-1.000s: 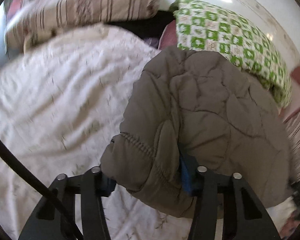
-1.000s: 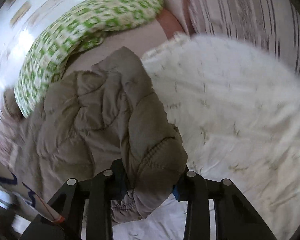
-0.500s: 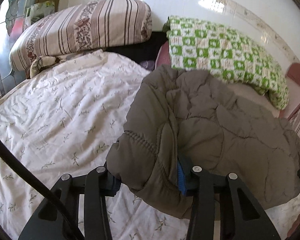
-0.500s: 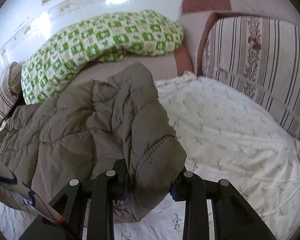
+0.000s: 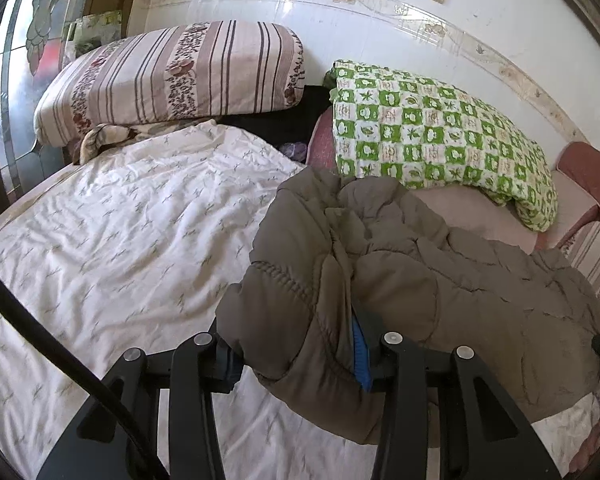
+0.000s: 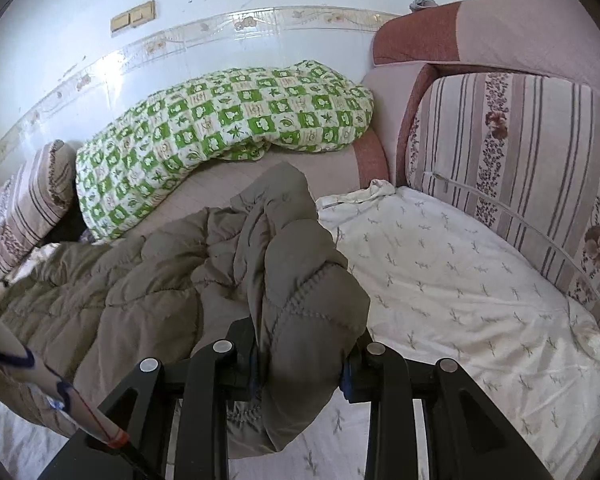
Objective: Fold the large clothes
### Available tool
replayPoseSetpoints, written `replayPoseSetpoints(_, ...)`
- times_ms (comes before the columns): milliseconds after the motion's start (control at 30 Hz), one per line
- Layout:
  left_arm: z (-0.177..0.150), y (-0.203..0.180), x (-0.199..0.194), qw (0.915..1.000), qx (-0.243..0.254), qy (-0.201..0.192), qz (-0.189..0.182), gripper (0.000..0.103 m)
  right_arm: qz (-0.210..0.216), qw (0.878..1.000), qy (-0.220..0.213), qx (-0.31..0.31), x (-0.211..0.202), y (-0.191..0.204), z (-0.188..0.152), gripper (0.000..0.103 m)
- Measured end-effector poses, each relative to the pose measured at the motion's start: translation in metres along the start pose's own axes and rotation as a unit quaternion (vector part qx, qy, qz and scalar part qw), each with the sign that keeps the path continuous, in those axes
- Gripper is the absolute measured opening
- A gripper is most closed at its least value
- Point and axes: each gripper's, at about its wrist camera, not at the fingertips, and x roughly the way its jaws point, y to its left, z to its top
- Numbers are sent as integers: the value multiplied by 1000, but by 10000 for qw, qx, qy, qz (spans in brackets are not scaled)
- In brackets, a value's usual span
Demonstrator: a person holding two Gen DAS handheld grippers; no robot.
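An olive-brown quilted puffer jacket [image 5: 428, 280] lies bunched on a white sheet with small leaf prints [image 5: 120, 240]. My left gripper [image 5: 300, 360] is shut on one thick stitched edge of the jacket and holds it a little above the sheet. My right gripper [image 6: 300, 364] is shut on another bunched edge of the same jacket [image 6: 300, 280], which hangs down between the fingers. The rest of the jacket spreads away toward the back of the bed.
A green-and-white checked quilt [image 5: 432, 136] lies along the white wall behind the jacket, also in the right wrist view [image 6: 220, 128]. Striped floral pillows sit at the far left [image 5: 172, 76] and at the right [image 6: 520, 168]. A pink sofa arm [image 6: 480, 32] rises beyond.
Both grippers have lifted and tilted up while holding the jacket, so more of the wall and pillows shows. The jacket's edges have stayed clamped.
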Motion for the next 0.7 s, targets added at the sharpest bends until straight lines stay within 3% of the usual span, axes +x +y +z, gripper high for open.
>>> replayPoseSetpoints(233,-36,18,-48,9993,-326,175,-86,42,172,9997,106,168,-48,-18,-25,31)
replayPoseSetpoints(433,-70,22,-63,9981,-433,425,130,45,215,9952,750,594,-49,-45,-61,34)
replayPoseSetpoints(600,-93,40,-53,9919,-787,823,570,66,435,9762,1704,1271,-17,-75,-83,51)
replayPoseSetpoints(700,-95,62,-51,9863,-1205,997,517,75,743,9620,1823,1892,-18,-99,-87,63)
